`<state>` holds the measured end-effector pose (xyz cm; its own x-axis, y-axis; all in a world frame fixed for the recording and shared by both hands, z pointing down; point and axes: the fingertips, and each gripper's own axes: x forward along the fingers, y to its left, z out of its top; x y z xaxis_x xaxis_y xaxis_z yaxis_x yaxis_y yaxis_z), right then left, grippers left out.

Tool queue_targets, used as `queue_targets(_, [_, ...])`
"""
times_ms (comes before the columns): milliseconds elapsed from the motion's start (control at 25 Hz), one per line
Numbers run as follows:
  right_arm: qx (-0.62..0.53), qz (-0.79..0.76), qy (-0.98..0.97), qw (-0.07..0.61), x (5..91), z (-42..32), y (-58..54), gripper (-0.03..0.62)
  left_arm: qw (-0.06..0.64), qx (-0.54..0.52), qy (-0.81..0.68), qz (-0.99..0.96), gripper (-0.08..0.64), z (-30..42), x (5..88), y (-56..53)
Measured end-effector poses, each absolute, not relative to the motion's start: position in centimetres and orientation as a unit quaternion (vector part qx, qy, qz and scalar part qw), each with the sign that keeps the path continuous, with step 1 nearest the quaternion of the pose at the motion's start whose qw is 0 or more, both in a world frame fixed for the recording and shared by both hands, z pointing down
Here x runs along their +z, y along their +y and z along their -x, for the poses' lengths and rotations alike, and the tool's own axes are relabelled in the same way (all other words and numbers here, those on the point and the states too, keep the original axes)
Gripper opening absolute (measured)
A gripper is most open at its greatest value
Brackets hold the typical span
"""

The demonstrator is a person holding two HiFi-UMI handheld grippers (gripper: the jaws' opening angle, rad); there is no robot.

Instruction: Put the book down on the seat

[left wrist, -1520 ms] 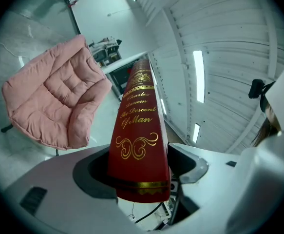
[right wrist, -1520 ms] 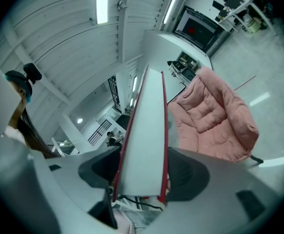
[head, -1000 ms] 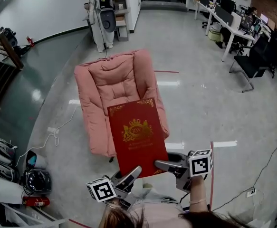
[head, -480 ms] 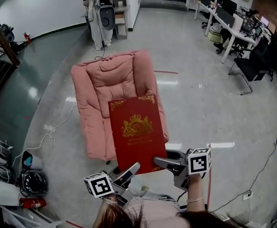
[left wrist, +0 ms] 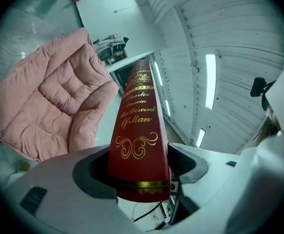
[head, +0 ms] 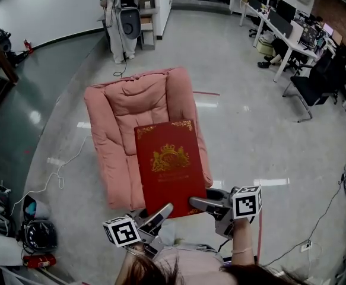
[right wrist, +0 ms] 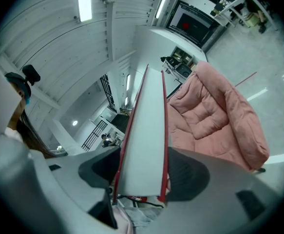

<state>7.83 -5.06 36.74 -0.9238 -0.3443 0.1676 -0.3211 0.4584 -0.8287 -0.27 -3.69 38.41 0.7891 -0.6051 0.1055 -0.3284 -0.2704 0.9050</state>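
Book (head: 170, 165) has neared the armchair (head: 116, 123), left tool (head: 162, 211) and right tool (head: 199, 204) gripping it.

R claw (right wrist: 141, 173) clamped on book (right wrist: 144, 126), page edge facing cam, red covers either side. Pink armchair (right wrist: 215, 116) to right, farther off.

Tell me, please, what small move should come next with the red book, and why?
Probably carry the book forward and lower it toward the pink armchair's seat. The left gripper and right gripper both clamp its near edge. In the head view it overlaps the cushion's front, apparently raised off it rather than resting there.
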Motion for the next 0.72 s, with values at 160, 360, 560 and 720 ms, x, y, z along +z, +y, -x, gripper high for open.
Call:
queue_targets(160, [-0.488,0.199,0.850,0.006,37.1,-7.3,-6.7,0.295,0.536,-0.131,-0.291,-0.781,0.316,0.8,38.8,-5.4])
queue_targets(360, [-0.504,0.207,0.839,-0.003,38.3,-6.3,-8.8,0.295,0.549,-0.122,-0.287,-0.775,0.314,1.7,40.0,-7.6])
queue_targets(560, [-0.519,0.216,0.826,-0.017,39.9,-4.8,-10.9,0.295,0.565,-0.117,-0.278,-0.768,0.314,3.3,41.5,-9.8])
queue_targets(720, [-0.532,0.224,0.816,-0.031,41.3,-3.4,-12.6,0.295,0.579,-0.112,-0.272,-0.761,0.314,4.6,43.0,-11.6])
